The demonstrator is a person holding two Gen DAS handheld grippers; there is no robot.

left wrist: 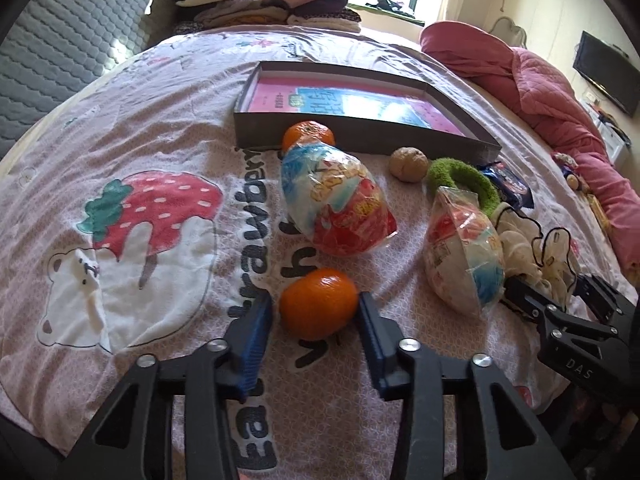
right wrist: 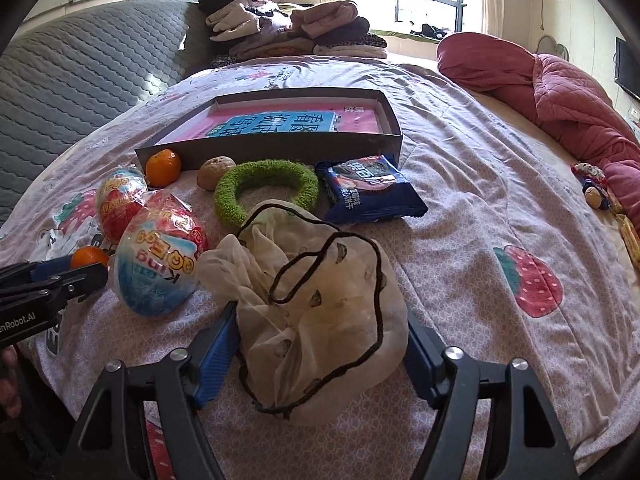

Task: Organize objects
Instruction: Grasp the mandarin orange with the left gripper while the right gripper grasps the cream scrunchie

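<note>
Left wrist view: your left gripper is spread around the near mandarin, blue pads beside it with gaps on both sides, no grip. That mandarin lies near side of the shallow cardboard box. Second mandarin touches the box's front wall; walnut and green scrunchie lie just in front of it. Your right gripper is wide, flanking the cream hair net, contact unclear. Blue snack packet sits at the box's front right corner.
</note>
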